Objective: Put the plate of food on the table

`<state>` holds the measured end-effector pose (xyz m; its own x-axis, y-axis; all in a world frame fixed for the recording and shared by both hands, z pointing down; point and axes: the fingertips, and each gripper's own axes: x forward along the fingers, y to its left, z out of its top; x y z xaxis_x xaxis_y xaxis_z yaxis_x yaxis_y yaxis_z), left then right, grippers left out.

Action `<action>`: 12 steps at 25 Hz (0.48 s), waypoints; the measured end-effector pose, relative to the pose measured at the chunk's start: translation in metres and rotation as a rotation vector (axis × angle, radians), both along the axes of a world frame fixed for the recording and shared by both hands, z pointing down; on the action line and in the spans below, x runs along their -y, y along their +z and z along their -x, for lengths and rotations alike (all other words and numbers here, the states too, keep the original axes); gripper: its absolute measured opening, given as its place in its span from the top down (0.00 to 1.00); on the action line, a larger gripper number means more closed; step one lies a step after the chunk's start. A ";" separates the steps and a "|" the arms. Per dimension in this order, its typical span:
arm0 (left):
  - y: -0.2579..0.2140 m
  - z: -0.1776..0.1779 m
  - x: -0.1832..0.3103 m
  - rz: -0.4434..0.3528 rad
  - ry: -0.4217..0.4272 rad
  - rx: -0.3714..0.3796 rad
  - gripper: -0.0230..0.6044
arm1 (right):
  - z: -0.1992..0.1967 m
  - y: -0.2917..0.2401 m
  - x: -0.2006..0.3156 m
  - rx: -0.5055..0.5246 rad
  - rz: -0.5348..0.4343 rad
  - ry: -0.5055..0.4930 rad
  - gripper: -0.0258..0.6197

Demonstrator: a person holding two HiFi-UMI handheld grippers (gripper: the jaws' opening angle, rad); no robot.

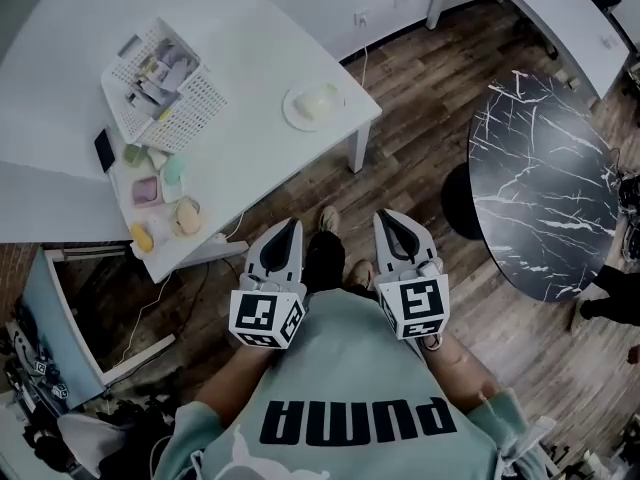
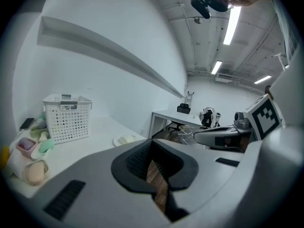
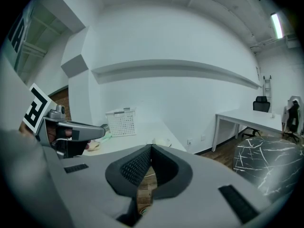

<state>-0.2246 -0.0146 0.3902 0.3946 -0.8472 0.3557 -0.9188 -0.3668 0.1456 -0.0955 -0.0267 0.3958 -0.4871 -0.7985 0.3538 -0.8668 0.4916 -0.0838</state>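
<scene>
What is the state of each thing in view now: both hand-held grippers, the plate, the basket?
Left hand-held gripper: shut, empty.
Right hand-held gripper: shut, empty.
Plate of food: resting on the white table, near its corner.
Basket: upright on the same table, items inside.

Dressed in a pale mint T-shirt (image 1: 350,368) with short sleeves and bold black block lettering across the chest. Past the T-shirt's hem, dark trousers (image 1: 323,258) and light shoes (image 1: 328,218). At the hem's left, the left hand-held gripper (image 1: 292,226): light grey shell tapering to a point, lined in black, capped with a white cube (image 1: 266,318) printed with black square markers. At the hem's right, the right hand-held gripper (image 1: 389,218), built alike, with its own marker cube (image 1: 412,308) and a small metal knob (image 1: 432,265) at the side. Up close, black padded jaws with finely ribbed faces, plus dark rectangular slots in the grey flanks.
</scene>
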 end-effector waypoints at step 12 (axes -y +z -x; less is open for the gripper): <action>0.024 0.028 0.118 0.066 0.034 -0.054 0.95 | 0.022 0.020 0.103 -0.046 0.071 0.039 0.95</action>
<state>-0.2524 -0.1327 0.4140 0.4431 -0.8084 0.3874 -0.8960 -0.3860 0.2194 -0.1175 -0.1296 0.4163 -0.4382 -0.7886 0.4315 -0.8889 0.4515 -0.0774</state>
